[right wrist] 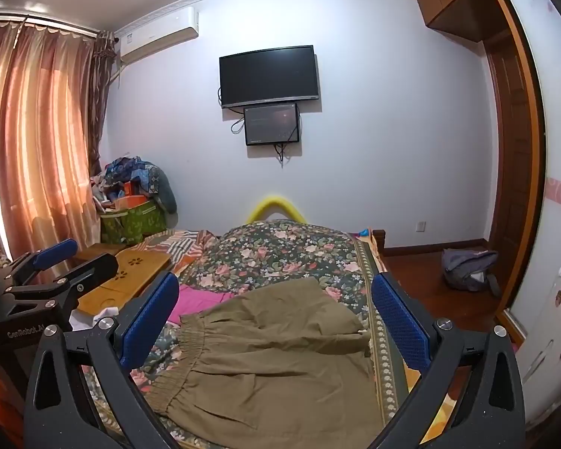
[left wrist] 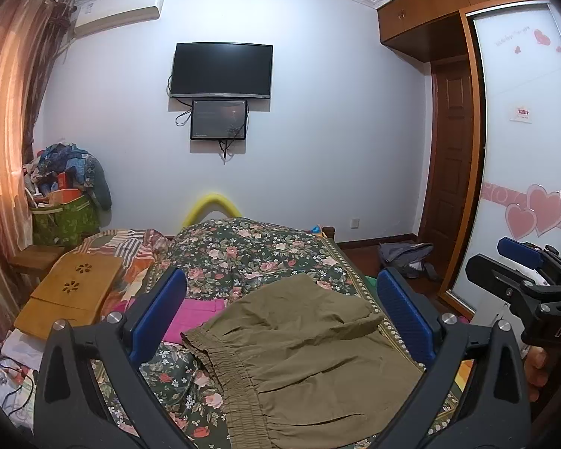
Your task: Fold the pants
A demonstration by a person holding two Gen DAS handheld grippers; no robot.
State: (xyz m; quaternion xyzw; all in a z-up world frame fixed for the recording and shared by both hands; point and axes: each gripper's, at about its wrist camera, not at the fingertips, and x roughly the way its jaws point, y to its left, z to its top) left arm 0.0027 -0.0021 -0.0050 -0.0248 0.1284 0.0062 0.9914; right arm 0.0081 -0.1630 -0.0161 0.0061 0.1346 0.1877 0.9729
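So your left gripper [left wrist: 280, 314] and right gripper [right wrist: 275, 318] both hang with jaws wide, holding nothing, likely lined up for a first grab. The pants [left wrist: 299, 355] lie rumpled between and below your jaws on the flowery bed [left wrist: 250, 250]. Past them hangs a TV [left wrist: 221, 70]

Pants [left wrist: 299, 351] lie on the bed [left wrist: 250, 250], lower centre of frame. Lap desk [left wrist: 71, 292] lies at lower left; laundry basket [left wrist: 65, 220] behind it. Television [left wrist: 221, 70] hangs upper centre. Backpack [left wrist: 407, 258] sits on floor, right.
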